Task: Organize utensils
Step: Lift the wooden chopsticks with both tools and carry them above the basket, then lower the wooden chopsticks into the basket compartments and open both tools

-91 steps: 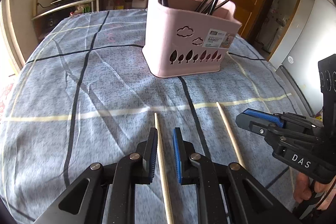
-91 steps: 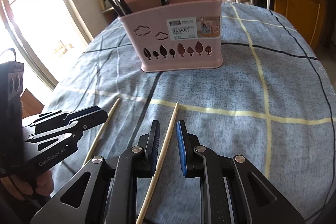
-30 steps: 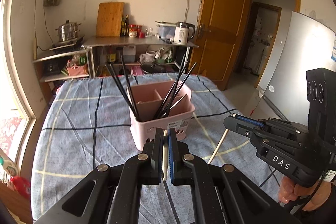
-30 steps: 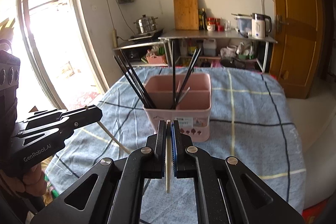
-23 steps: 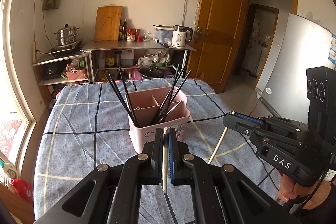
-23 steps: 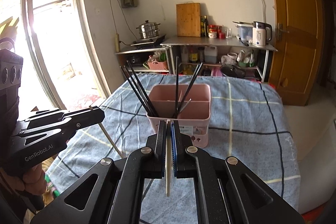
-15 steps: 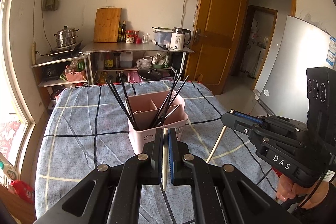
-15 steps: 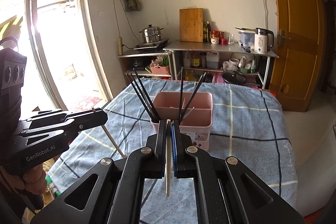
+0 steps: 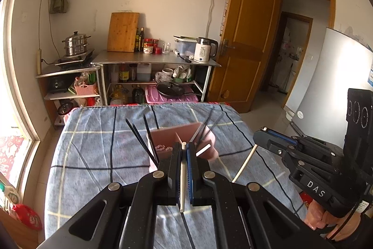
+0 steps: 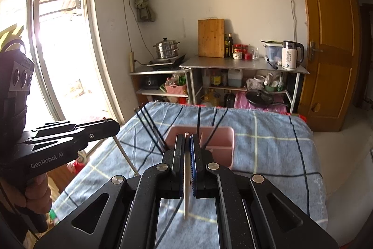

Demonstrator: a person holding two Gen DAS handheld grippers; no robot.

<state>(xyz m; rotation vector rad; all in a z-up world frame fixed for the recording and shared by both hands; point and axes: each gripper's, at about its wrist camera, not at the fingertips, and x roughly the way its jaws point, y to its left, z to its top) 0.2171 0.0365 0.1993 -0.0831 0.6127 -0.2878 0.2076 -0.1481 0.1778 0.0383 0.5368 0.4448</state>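
A pink utensil basket stands on the blue checked tablecloth with several black chopsticks leaning in its compartments. My left gripper is shut on a pale wooden chopstick, held upright high above the table, in line with the basket. My right gripper is shut on a second pale wooden chopstick, also held high above the basket. Each gripper shows in the other's view, the right one and the left one, with its chopstick hanging below it.
The table fills the lower middle. Behind it stand a metal shelf with a kettle, jars and a cutting board, and a steamer pot. A window is at left, a wooden door at right.
Both grippers closed on the chopsticks that lay on the table and lifted them. Over the last second both have risen further, and the basket looks smaller and lower.
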